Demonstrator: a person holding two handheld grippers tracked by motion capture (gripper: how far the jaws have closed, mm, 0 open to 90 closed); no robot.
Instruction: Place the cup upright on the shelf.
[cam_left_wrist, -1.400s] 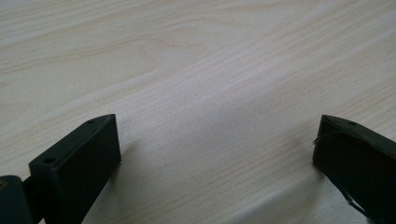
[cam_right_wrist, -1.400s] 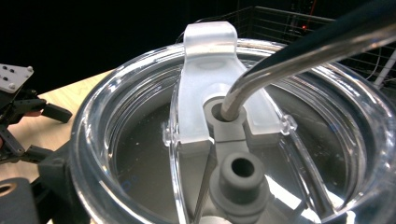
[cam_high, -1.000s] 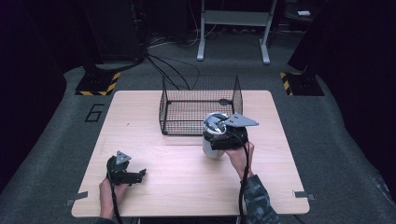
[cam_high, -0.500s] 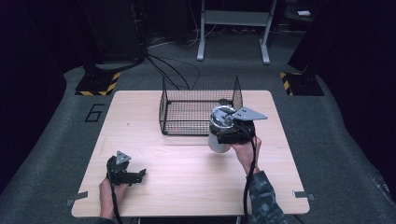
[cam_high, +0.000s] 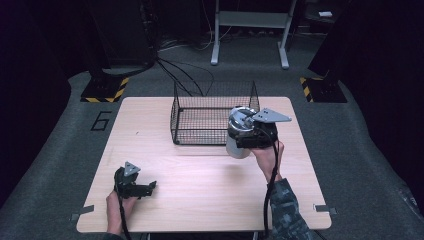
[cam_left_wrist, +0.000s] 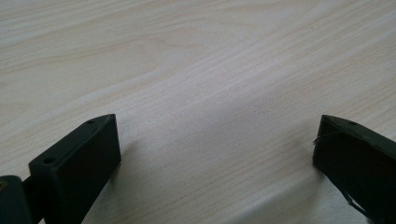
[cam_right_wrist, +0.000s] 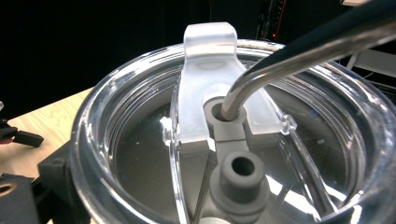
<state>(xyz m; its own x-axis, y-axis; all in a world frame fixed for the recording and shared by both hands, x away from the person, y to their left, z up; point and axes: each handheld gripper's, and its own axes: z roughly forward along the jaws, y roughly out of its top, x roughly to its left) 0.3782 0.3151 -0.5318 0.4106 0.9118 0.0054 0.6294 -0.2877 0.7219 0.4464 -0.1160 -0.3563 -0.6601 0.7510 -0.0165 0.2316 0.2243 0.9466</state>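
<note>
Steel cup (cam_high: 239, 136), clamped in the right gripper (cam_high: 250, 134), has moved up to the wire basket (cam_high: 200, 117), probably going inside; the left gripper (cam_high: 134, 183) rests wide open, empty.

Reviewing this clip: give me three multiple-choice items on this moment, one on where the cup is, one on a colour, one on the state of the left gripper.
1. Where is the tumbler?
A. Lying inside the basket
B. Held at the wire basket's front right corner
C. Standing by the left gripper

2. What colour is the basket?
A. Black
B. White
C. Red

3. How is the left gripper?
A. Shut on a straw
B. Shut on the tumbler
C. Open over bare table

Answers:
1 B, the high view shows the right gripper holding it there.
2 A, its wires are dark black.
3 C, the left gripper view shows its fingers wide apart over wood.
</note>
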